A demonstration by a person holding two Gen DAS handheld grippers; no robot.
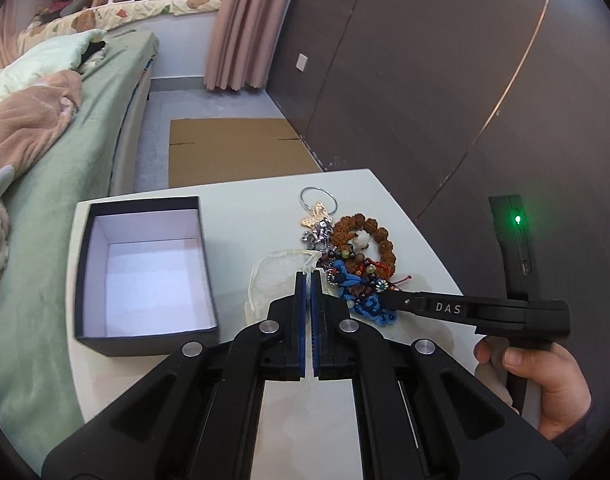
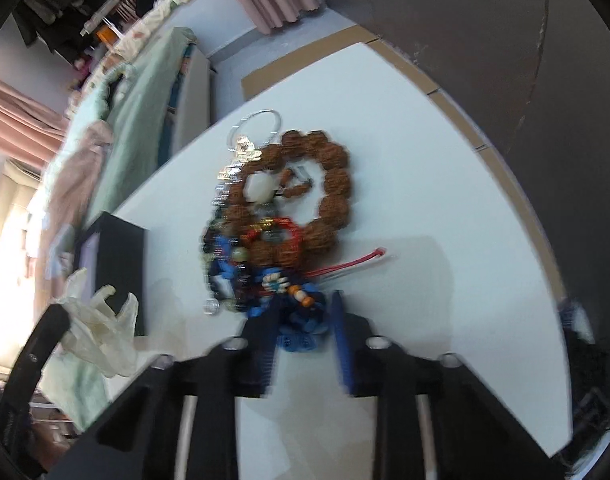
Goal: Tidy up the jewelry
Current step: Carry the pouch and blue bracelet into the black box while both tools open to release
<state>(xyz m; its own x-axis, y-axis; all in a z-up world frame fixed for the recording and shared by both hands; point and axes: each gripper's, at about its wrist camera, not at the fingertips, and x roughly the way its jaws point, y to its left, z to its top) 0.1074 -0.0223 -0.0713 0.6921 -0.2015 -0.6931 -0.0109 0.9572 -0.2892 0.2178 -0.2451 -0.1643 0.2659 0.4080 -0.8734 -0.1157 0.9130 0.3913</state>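
The jewelry pile (image 1: 353, 260) lies near the middle of your white table (image 1: 241, 208), a brown bead bracelet (image 2: 317, 184) on its far side and a blue beaded piece (image 2: 301, 328) on its near edge. Your right gripper (image 2: 305, 320) straddles that blue piece with its jaws narrow; blur hides whether the pads press it. Your left gripper (image 1: 309, 280), jaws closed, pinches a thin translucent pouch (image 1: 277, 276) just left of the pile. The open dark box (image 1: 145, 272) stands left of the pile, near the table's left edge. Right of the pile the tabletop is bare to its edge. Beyond it run a bed (image 1: 65, 152), a cardboard sheet (image 1: 233, 148) and a dark wall (image 1: 425, 80).
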